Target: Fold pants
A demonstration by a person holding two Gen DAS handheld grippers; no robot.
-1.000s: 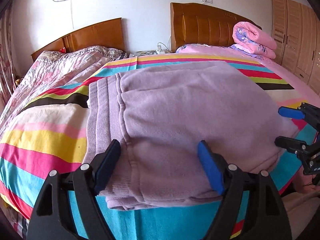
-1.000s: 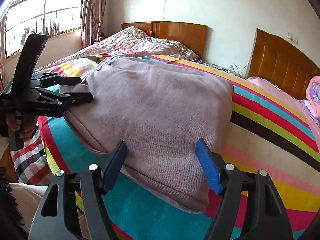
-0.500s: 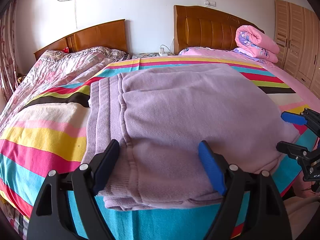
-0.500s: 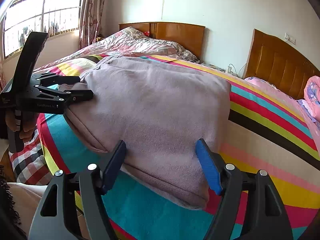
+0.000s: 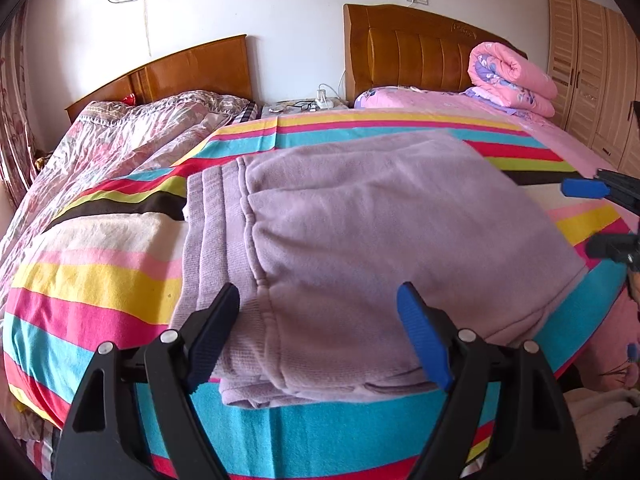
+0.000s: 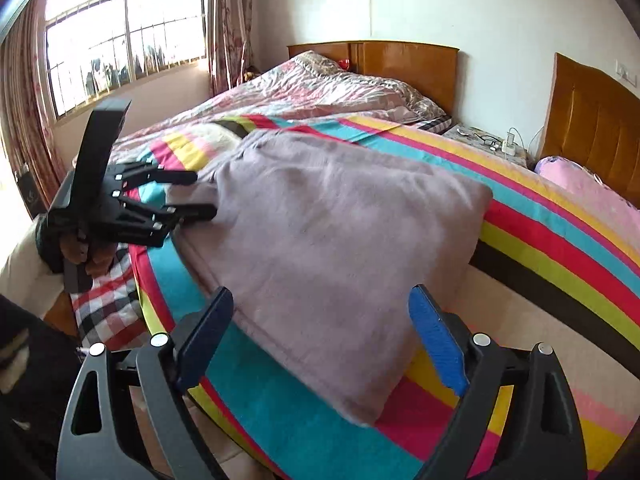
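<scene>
Folded lilac pants (image 5: 360, 232) lie on the striped bedspread (image 5: 100, 280), ribbed waistband to the left. My left gripper (image 5: 316, 308) stands open over their near edge beside the waistband, the stacked cloth lying between its wide jaws without being pinched. From the right wrist view, the left gripper (image 6: 204, 195) straddles the far-left corner of the pants (image 6: 340, 232), held by a hand (image 6: 80, 248). My right gripper (image 6: 320, 304) hovers just above the near corner, its jaws opening, the cloth below them and not pressed. It shows at the right edge as the right gripper (image 5: 588, 218).
A second bed with a floral quilt (image 5: 120, 140) lies to the left. A rolled pink quilt (image 5: 512, 80) sits by the headboard (image 5: 420, 52). A nightstand with cables (image 5: 312, 104) stands between the beds, a wardrobe (image 5: 592, 72) at right, a window (image 6: 120, 40) beyond.
My right gripper has lifted and drawn back from the pants' corner, and its jaws have spread wider. The left gripper and the pants have stayed put.
</scene>
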